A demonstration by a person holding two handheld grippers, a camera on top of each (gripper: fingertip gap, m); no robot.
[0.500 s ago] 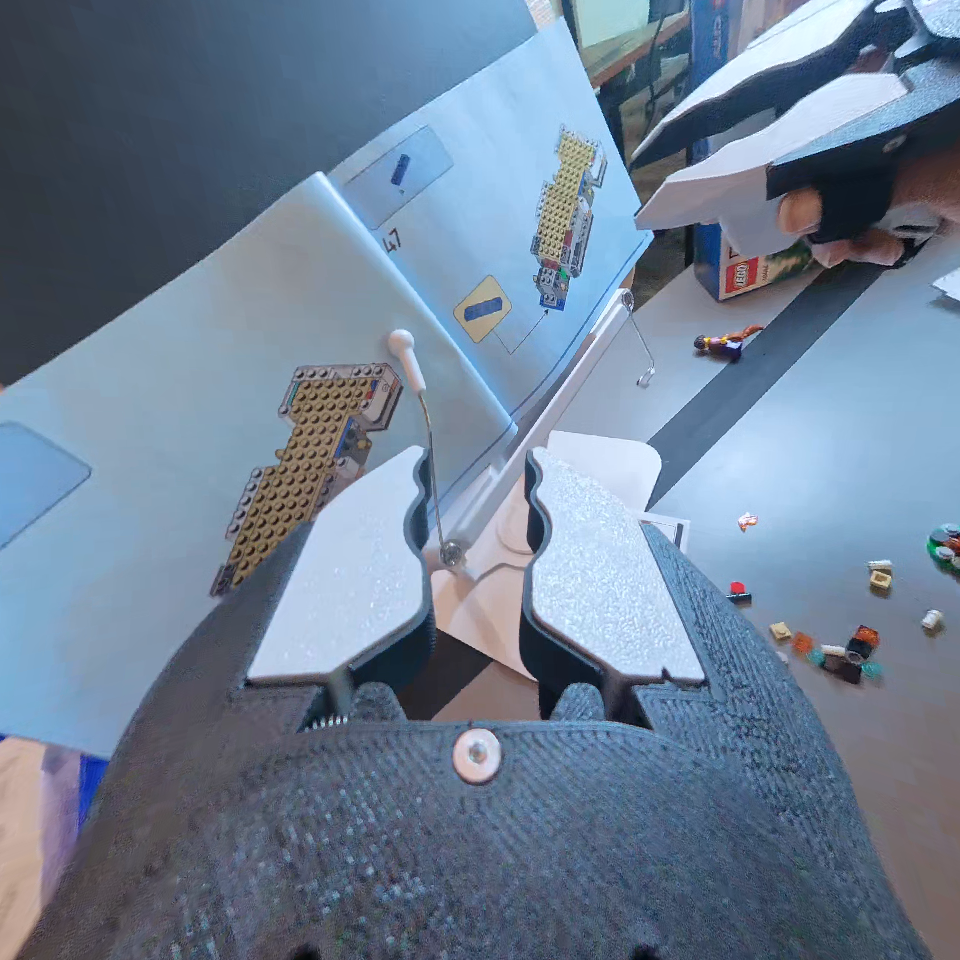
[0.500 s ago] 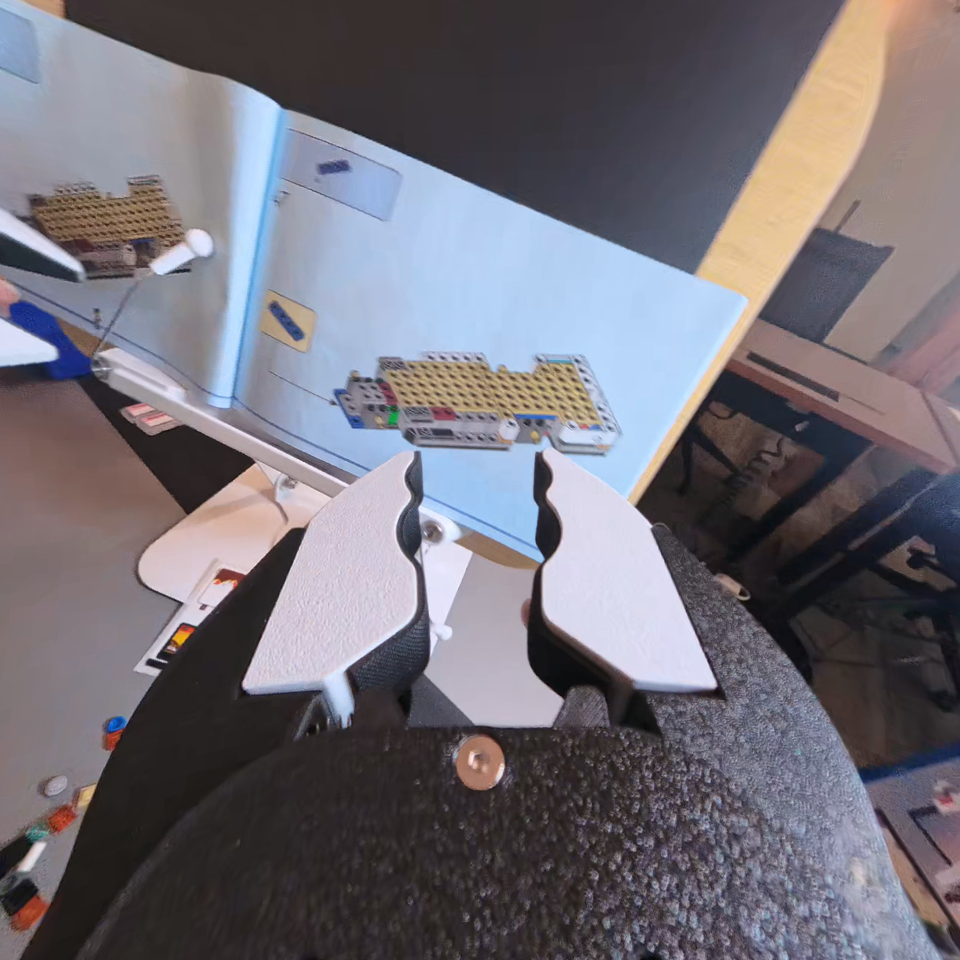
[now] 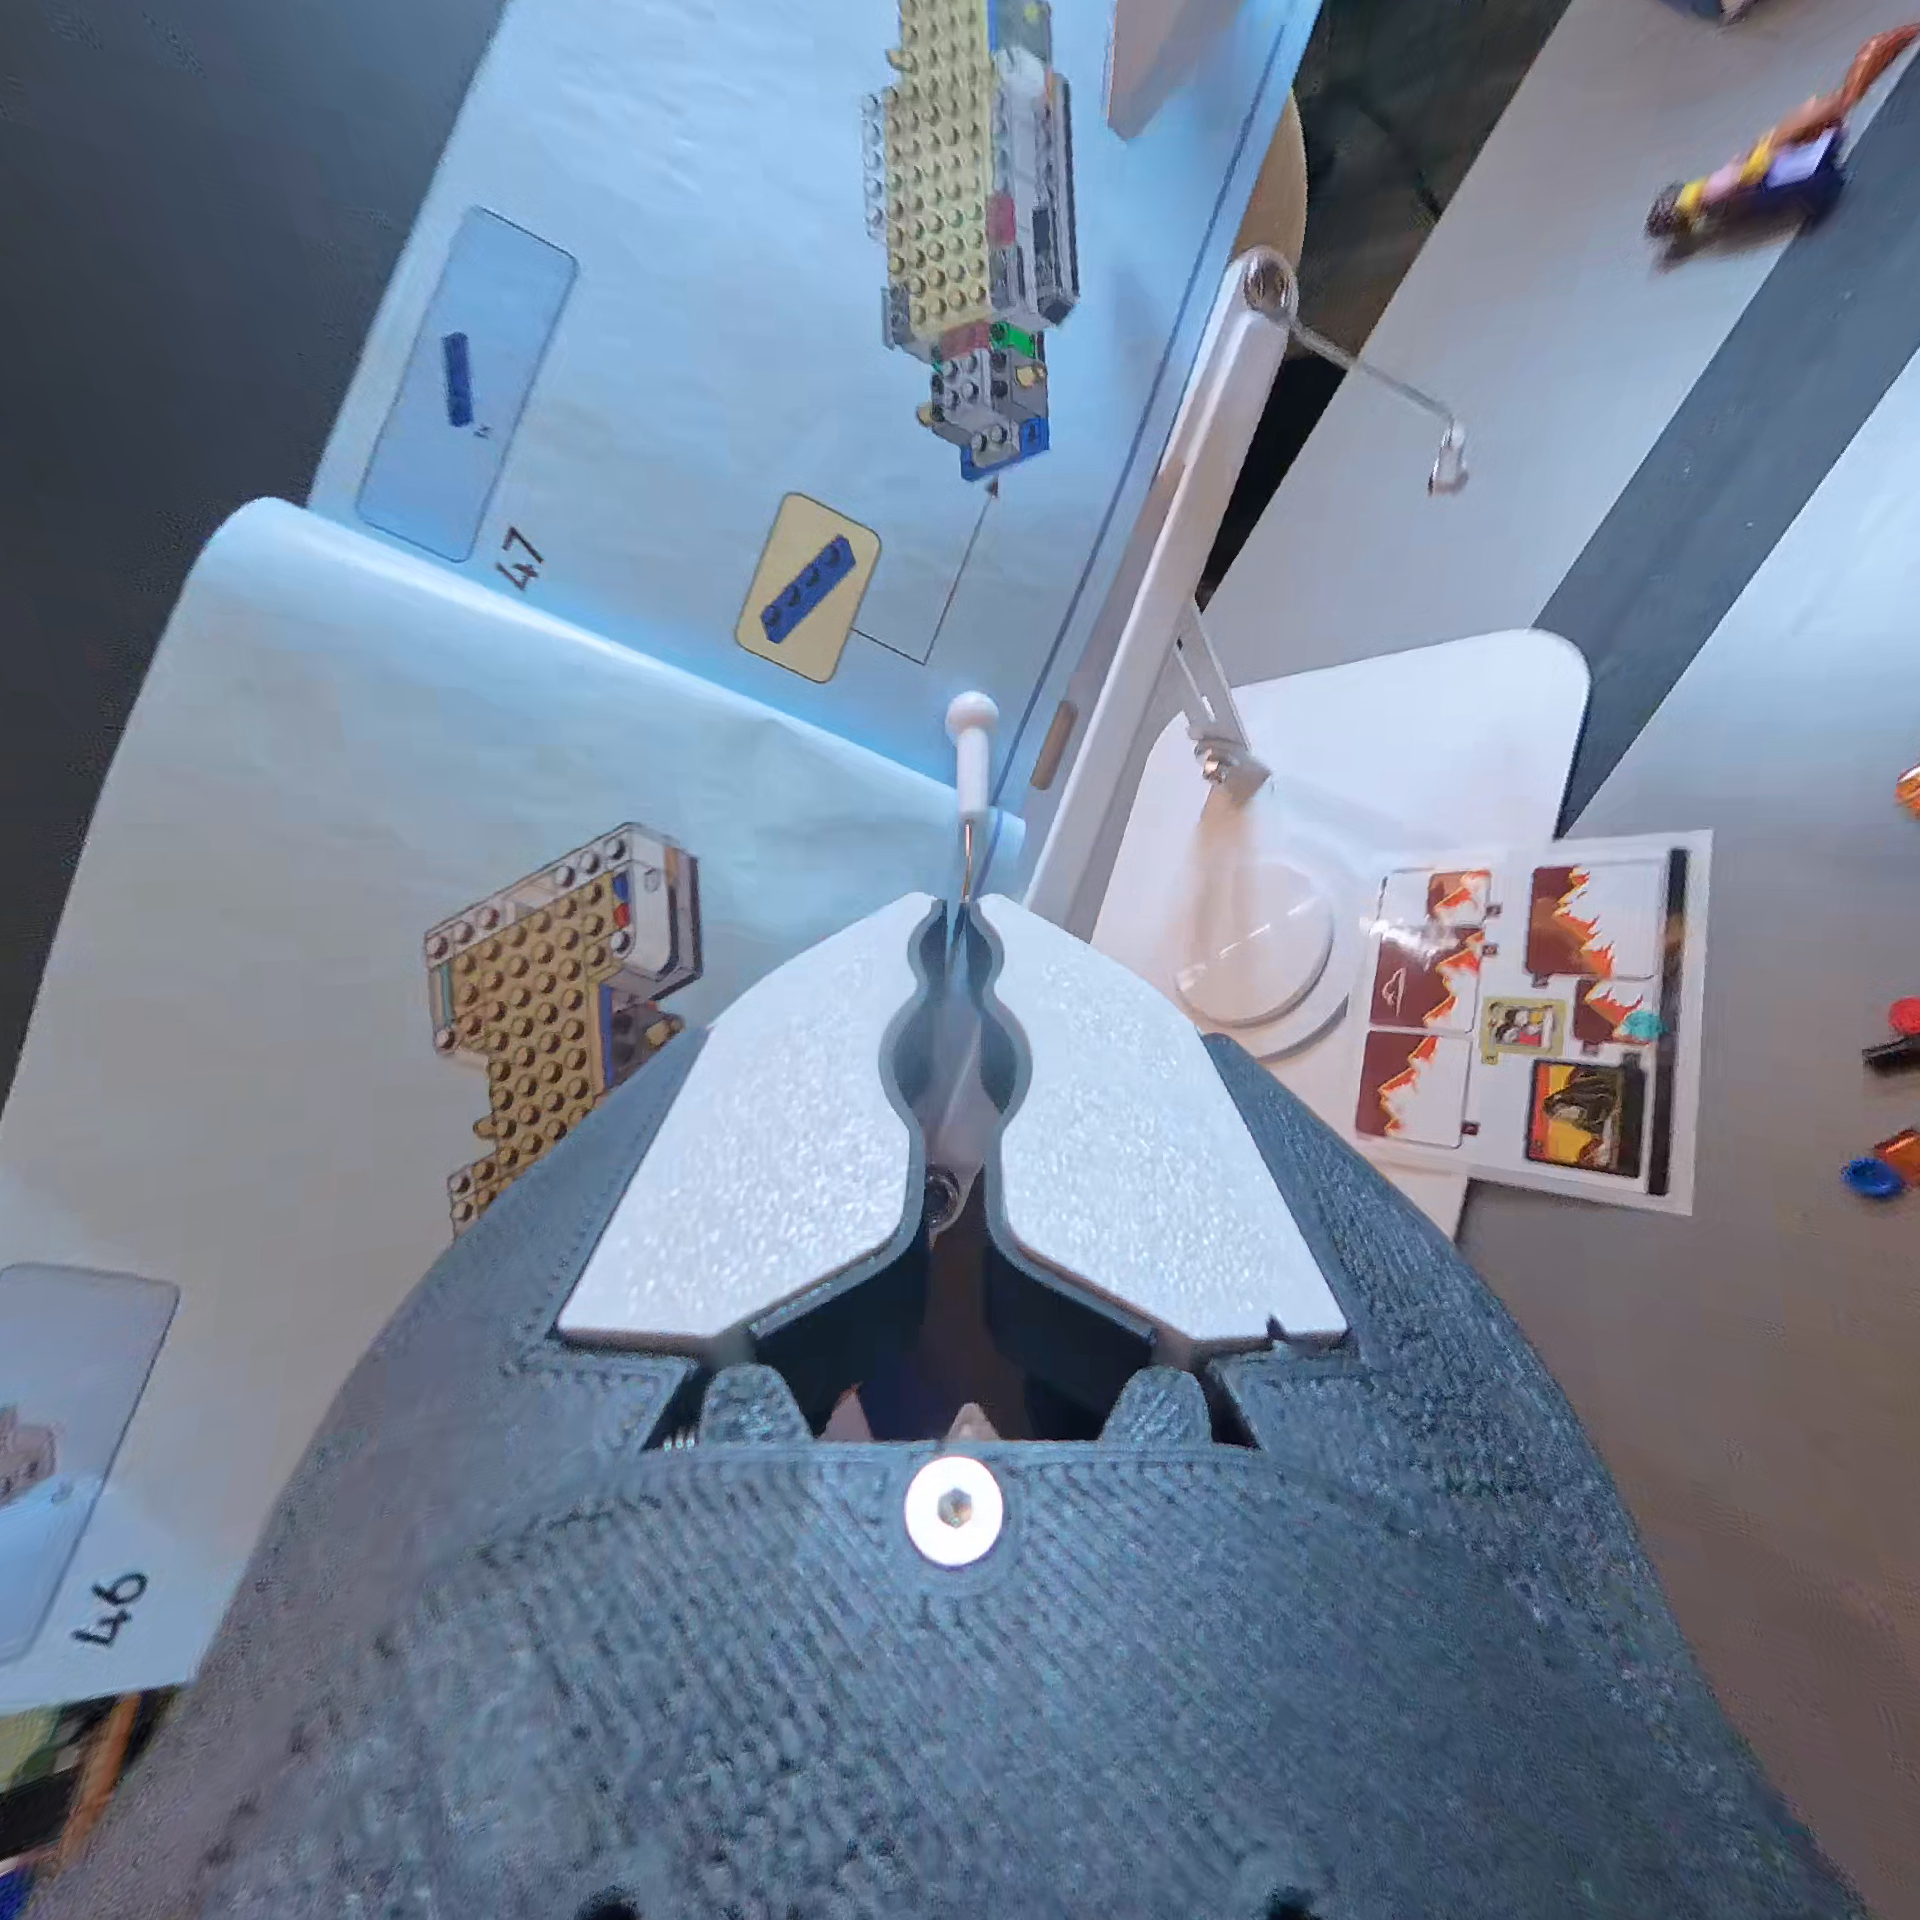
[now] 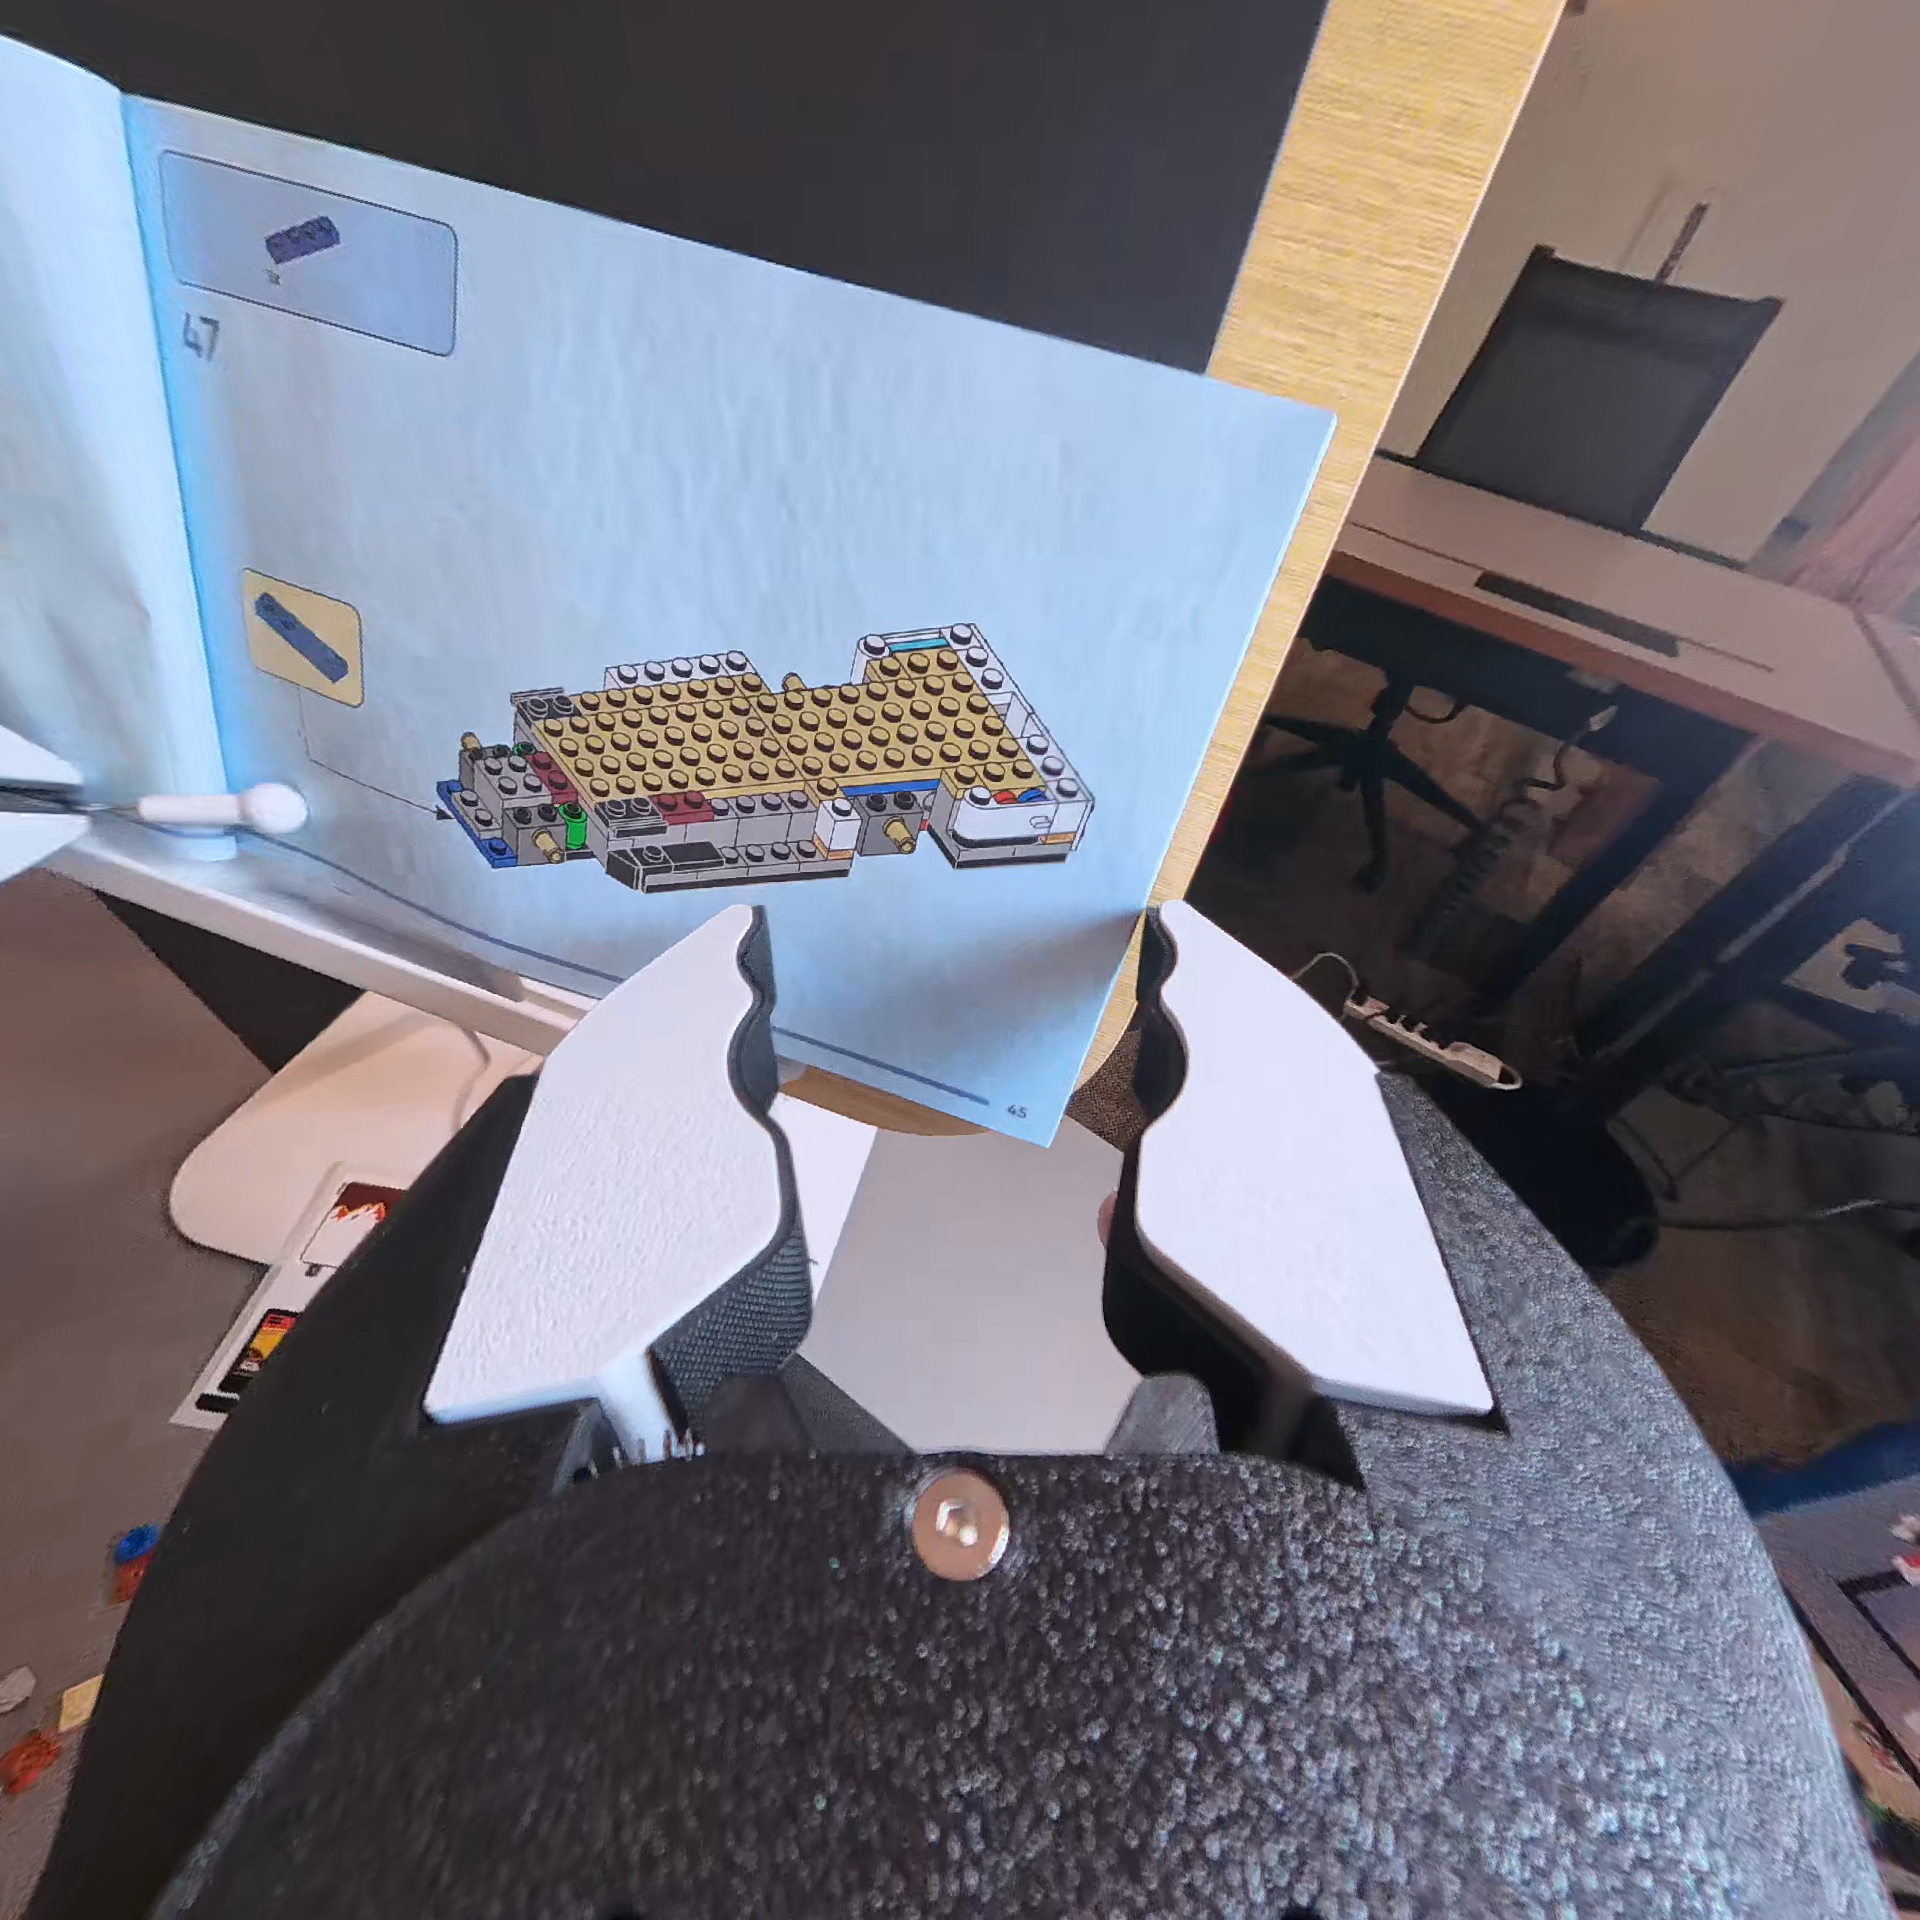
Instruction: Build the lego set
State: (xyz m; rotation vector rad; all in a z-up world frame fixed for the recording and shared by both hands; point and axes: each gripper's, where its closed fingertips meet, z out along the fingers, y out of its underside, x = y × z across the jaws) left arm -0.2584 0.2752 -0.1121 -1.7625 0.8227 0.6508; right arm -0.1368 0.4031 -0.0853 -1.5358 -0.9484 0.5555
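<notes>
An open light-blue instruction booklet (image 3: 644, 343) leans on a white book stand (image 3: 1132, 644). My left gripper (image 3: 956, 912) is shut on the thin wire of the stand's left page holder, whose white tip (image 3: 971, 743) sticks out past the fingertips over the booklet's centre fold. The holder tip (image 4: 223, 808) also shows at the far left of the right wrist view. My right gripper (image 4: 951, 935) is open wide in front of the booklet's (image 4: 727, 499) lower right corner. The page corner lies between the fingers, and neither pad presses on it.
The stand's second wire page holder (image 3: 1382, 390) is swung out to the right. A sticker sheet (image 3: 1527, 1023) lies beside the stand's white base (image 3: 1434, 748). A minifigure (image 3: 1756, 177) and loose small bricks (image 3: 1881, 1174) lie on the grey table. Desks and chairs stand beyond the table (image 4: 1610, 644).
My left gripper's fingers came together on the page-holder wire that stood between them. My right gripper opened wider and came closer to the page's lower right corner.
</notes>
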